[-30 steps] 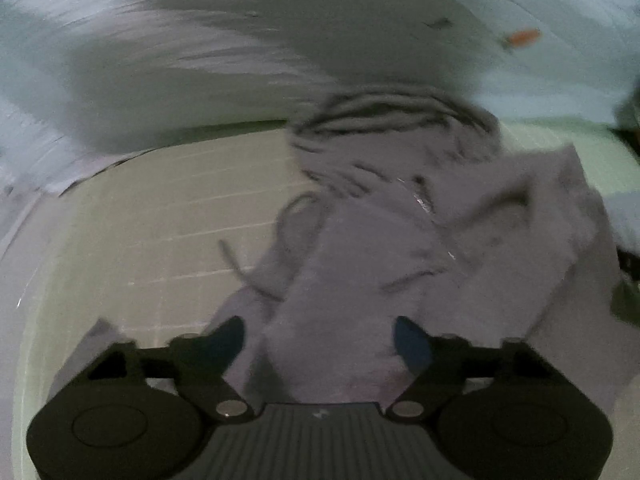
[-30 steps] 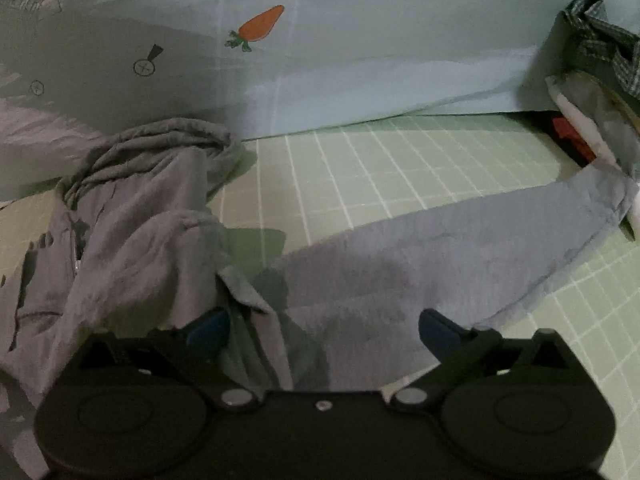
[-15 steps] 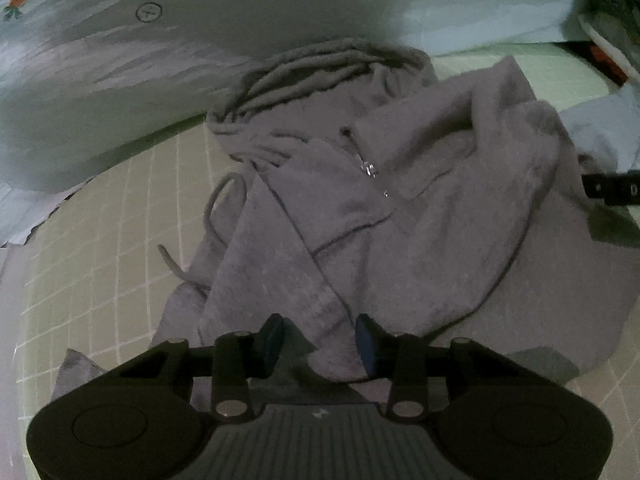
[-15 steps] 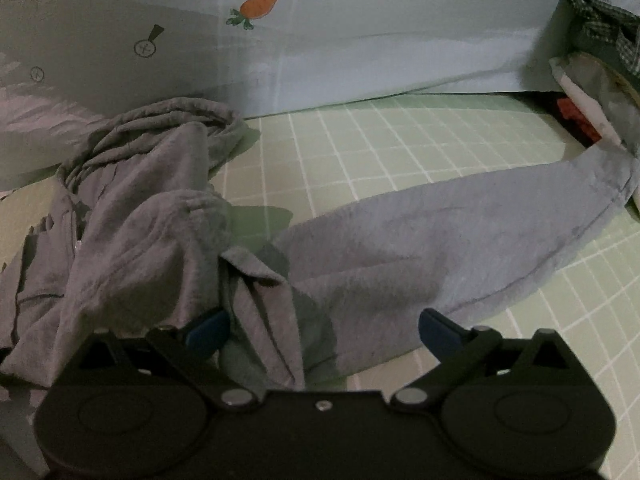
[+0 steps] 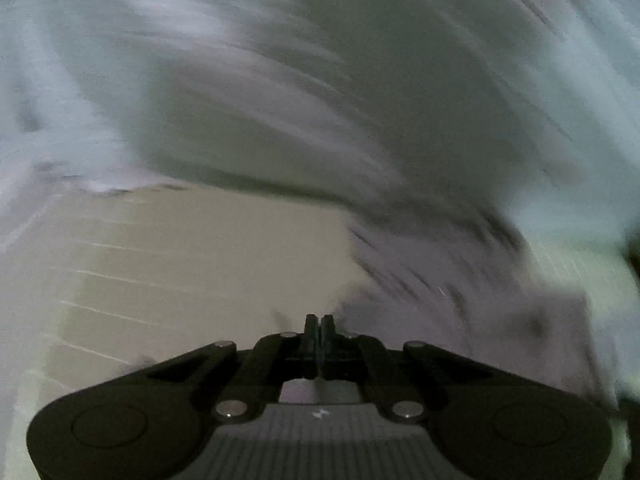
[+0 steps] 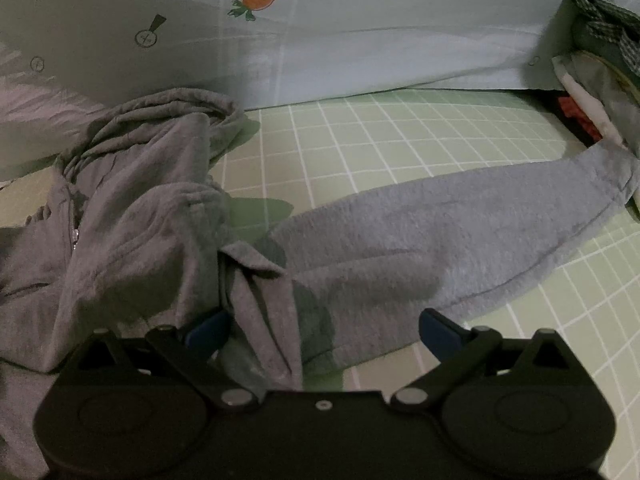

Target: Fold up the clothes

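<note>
The soft grey zip-front hooded sweatshirt [image 6: 132, 224] lay in a rumpled heap on the pale green grid-checked bed sheet [image 6: 400, 140], its hood bunched toward the light blue carrot-printed quilt [image 6: 360, 40] and one long grey sleeve [image 6: 460, 240] stretched flat to the right, its cuff reaching a pile of mixed clothes topped with green check fabric [image 6: 600, 52]. That outstretched sleeve suggested the garment was being spread rather than sitting as a finished fold; nothing about it looked squared or stacked. The right gripper [image 6: 320, 326] sat low over the twisted fabric where sleeve met body, its jaws wide apart with blue pads either side of that fold, well placed to pinch there. The left gripper [image 5: 319, 334] had its jaws pressed together; its view was smeared with motion blur, so they may have been nipping a thin edge of the grey cloth lying just to their right, but I cannot tell for sure.
</note>
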`<state>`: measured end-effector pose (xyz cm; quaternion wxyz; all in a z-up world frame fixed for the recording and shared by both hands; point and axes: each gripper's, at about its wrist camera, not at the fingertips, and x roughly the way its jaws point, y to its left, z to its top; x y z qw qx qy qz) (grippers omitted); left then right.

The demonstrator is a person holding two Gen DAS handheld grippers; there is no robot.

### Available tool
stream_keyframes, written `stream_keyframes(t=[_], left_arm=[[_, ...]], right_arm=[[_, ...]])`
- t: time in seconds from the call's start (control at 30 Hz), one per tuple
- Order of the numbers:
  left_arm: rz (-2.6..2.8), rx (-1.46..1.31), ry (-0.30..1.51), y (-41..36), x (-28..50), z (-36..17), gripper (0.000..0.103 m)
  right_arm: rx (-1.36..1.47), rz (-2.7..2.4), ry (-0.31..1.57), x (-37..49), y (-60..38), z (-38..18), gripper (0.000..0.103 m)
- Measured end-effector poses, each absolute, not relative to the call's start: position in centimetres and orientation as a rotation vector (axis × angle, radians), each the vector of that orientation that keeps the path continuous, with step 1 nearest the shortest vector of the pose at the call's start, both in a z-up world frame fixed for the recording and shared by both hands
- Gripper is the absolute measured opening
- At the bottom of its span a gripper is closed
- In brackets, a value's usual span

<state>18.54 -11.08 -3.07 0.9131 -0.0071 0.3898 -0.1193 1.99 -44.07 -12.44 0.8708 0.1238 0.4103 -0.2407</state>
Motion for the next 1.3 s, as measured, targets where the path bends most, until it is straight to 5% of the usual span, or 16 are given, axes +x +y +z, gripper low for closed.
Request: stream_keyframes(t=[0.17,0.23,0.33,0.57,0.6,0.63,0.67,0.7,0.73,0.77,0.9,0.97,1.03,1.13,1.23,1.3], left_arm=[[-0.094,-0.127,0.816,-6.8,21.1,-3.6,0.007],[-0.133,-0.133,0.832,-6.9,20.5,-4.0,0.035],[-0.225,-0.100,0.850,-8.2,19.2,-4.8,0.054],[-0.327,-0.145,0.943,-10.4,18.9,-7.5,0.057],[-0.332,-0.154,0.956,-10.6,19.2,-8.0,0.054],[-0.337,-0.164,0.968,-10.7,19.6,-8.4,0.037],[-0.346,-0.182,0.974,-10.7,19.8,-8.7,0.018],[-0.359,-0.203,0.984,-10.7,20.0,-8.8,0.004],[-0.373,-0.217,0.982,-10.7,20.1,-8.5,0.004],[-0.394,-0.229,0.961,-10.4,19.8,-7.7,0.004],[-0.440,-0.518,0.853,-6.1,19.8,-4.2,0.004],[-0.301,-0.549,0.845,-5.2,20.9,-5.3,0.008],[-0.160,-0.571,0.840,-4.3,22.1,-6.4,0.036],[-0.045,-0.497,0.945,-4.6,23.1,-7.7,0.045],[-0.117,-0.499,0.953,-4.8,22.5,-8.2,0.063],[-0.136,-0.473,0.965,-5.6,22.8,-8.6,0.064]], right_arm=[[0.254,-0.508,0.860,2.2,-44.0,-12.1,0.102],[0.255,-0.514,0.844,2.3,-44.0,-11.5,0.102],[0.257,-0.511,0.784,2.6,-44.0,-9.9,0.102],[0.302,-0.417,0.676,5.3,-43.9,-6.9,0.101],[0.311,-0.390,0.674,6.0,-43.9,-6.9,0.099],[0.320,-0.365,0.682,6.8,-44.0,-7.0,0.097],[0.336,-0.336,0.694,7.7,-44.2,-7.4,0.092],[0.364,-0.312,0.712,8.5,-44.6,-7.9,0.074],[0.413,-0.283,0.736,9.4,-45.2,-8.4,0.059],[0.479,-0.235,0.761,9.9,-46.0,-8.9,0.020],[0.691,-0.118,0.618,8.1,-48.7,-6.6,0.002],[0.987,-0.138,0.467,6.3,-52.1,-6.5,0.003],[0.970,-0.243,0.461,7.0,-53.7,-7.0,0.004],[0.674,-0.443,0.657,9.9,-53.1,-7.0,0.019],[0.658,-0.393,0.598,9.2,-52.1,-6.6,0.068],[0.647,-0.368,0.639,9.6,-51.6,-7.4,0.077]])
